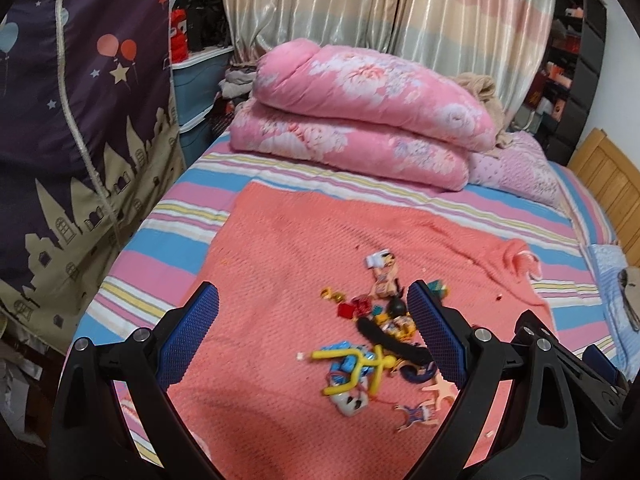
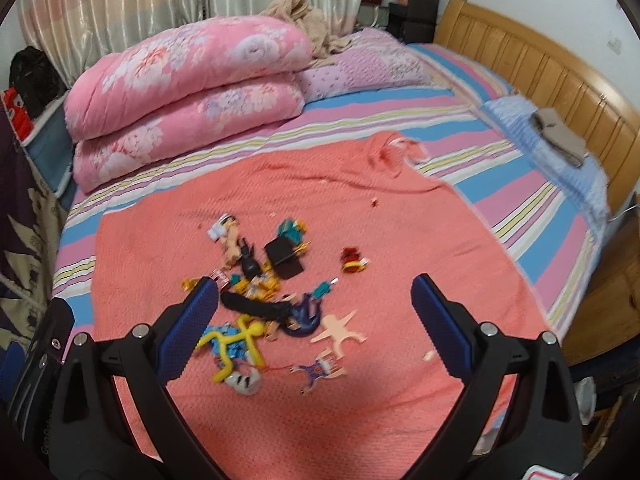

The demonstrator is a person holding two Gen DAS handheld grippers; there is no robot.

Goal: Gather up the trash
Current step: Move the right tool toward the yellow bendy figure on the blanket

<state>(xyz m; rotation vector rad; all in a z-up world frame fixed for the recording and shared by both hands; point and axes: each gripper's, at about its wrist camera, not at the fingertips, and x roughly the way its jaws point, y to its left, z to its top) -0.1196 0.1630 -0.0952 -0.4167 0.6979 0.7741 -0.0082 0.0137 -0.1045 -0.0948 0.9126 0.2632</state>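
**Both claws spread over the litter**

Right now the left gripper [image 1: 312, 300] and right gripper [image 2: 314, 292] hang with fingers wide apart — empty — above a pile of small scraps [image 2: 272, 300], seemingly toys and wrappers, on the coral blanket [image 2: 400, 240].

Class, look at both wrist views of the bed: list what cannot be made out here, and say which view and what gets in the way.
1. Small pieces in the toy pile: blurred in both views, so many cannot be identified.
2. Pile's right side, left wrist view: behind the left gripper finger.
3. Yellow figure, right wrist view: partly behind the right gripper finger.
4. Shelf contents: too small.
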